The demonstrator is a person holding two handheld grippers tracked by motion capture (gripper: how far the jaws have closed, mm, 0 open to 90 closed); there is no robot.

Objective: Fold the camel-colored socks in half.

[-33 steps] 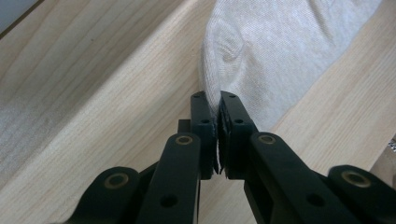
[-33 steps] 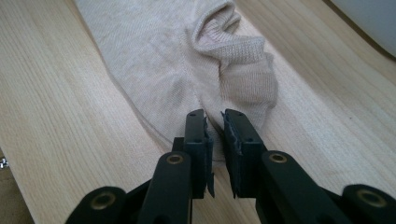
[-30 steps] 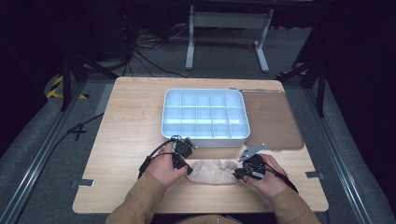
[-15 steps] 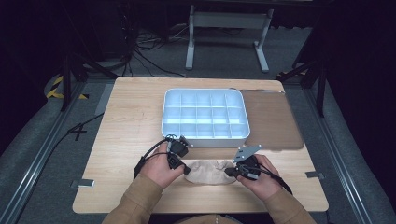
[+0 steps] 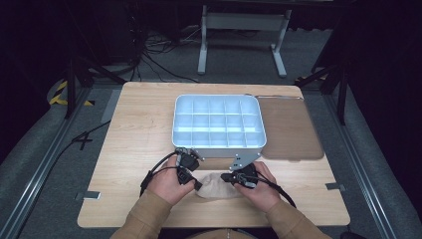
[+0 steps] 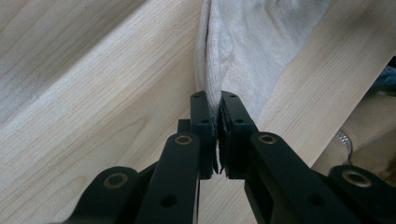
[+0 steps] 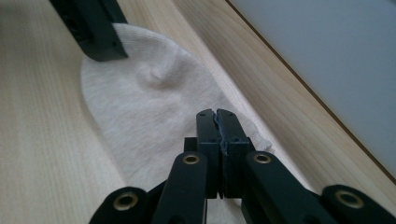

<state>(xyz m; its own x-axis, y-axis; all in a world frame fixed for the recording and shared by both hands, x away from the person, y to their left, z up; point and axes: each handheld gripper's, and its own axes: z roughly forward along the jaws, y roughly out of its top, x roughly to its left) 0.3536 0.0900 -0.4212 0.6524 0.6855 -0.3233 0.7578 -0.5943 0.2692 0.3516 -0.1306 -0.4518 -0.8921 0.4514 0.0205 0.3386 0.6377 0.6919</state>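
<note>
The left gripper (image 5: pixel 197 185) is clamped on one edge of the beige sock (image 5: pixel 217 186). The other edge is pinched by the right gripper (image 5: pixel 225 177), whose jaws were just closing.

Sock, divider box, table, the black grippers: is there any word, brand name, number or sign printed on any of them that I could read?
None can be read.
Sock: plain cream knit, no print.
Divider box: plain pale compartments, no label.
Table: bare wood grain.
Brown mat: blank.
Left gripper and right gripper: black jaws with brass rivets, no markings.
Floor tape: yellow and black stripes, no words.
</note>
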